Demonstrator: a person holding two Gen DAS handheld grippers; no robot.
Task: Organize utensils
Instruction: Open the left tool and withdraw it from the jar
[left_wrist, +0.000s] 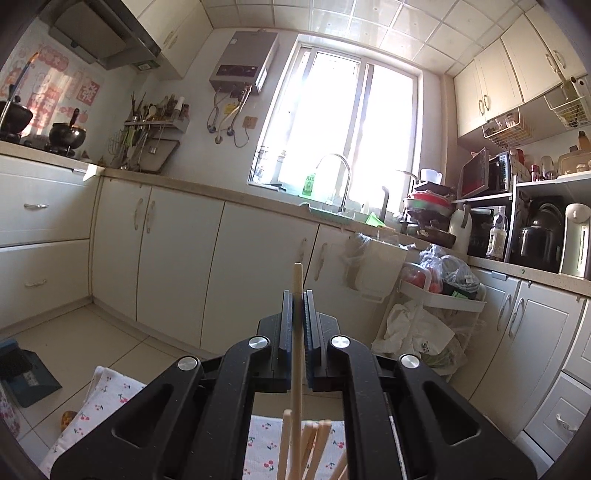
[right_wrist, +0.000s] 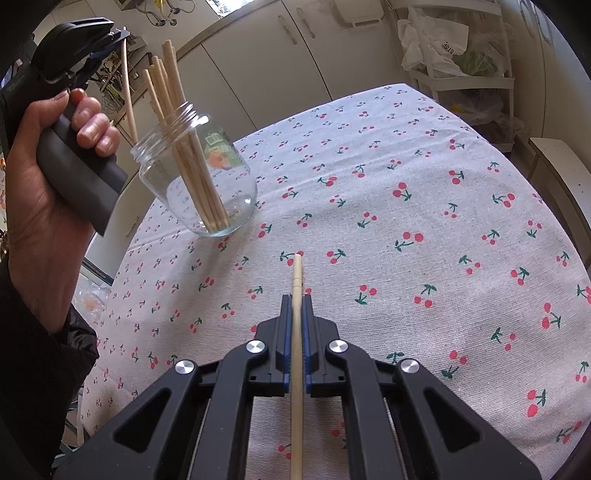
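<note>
**Chopsticks nearly gathered, two left in the grippers**

Chopsticks in the glass jar (right_wrist: 199, 173) number about half a dozen, leaning together with their tips above the threaded mouth; the jar stands upright on the cherry-print tablecloth (right_wrist: 406, 206), near its far left edge. No loose sticks show on the visible cloth, so the work looks close to finished. What seems left is to put in the two sticks being carried.

The left gripper (right_wrist: 120, 35), clasped by the person's left hand (right_wrist: 55, 147), is clamped tight on one chopstick (right_wrist: 129, 99) that hangs down just beside the jar's mouth, not yet inside as far as can be told. The right gripper (right_wrist: 295, 295) is likewise closed on a second chopstick (right_wrist: 296, 280), poised over the bare cloth, well apart from the jar.

Only the right wrist view shows the jar, the hand and both grippers. The left wrist view looks level across the kitchen at cabinets (left_wrist: 177, 258) and window (left_wrist: 343, 125), showing the pinched stick between its jaws and the tops of the gathered chopsticks (left_wrist: 314, 443) below.
</note>
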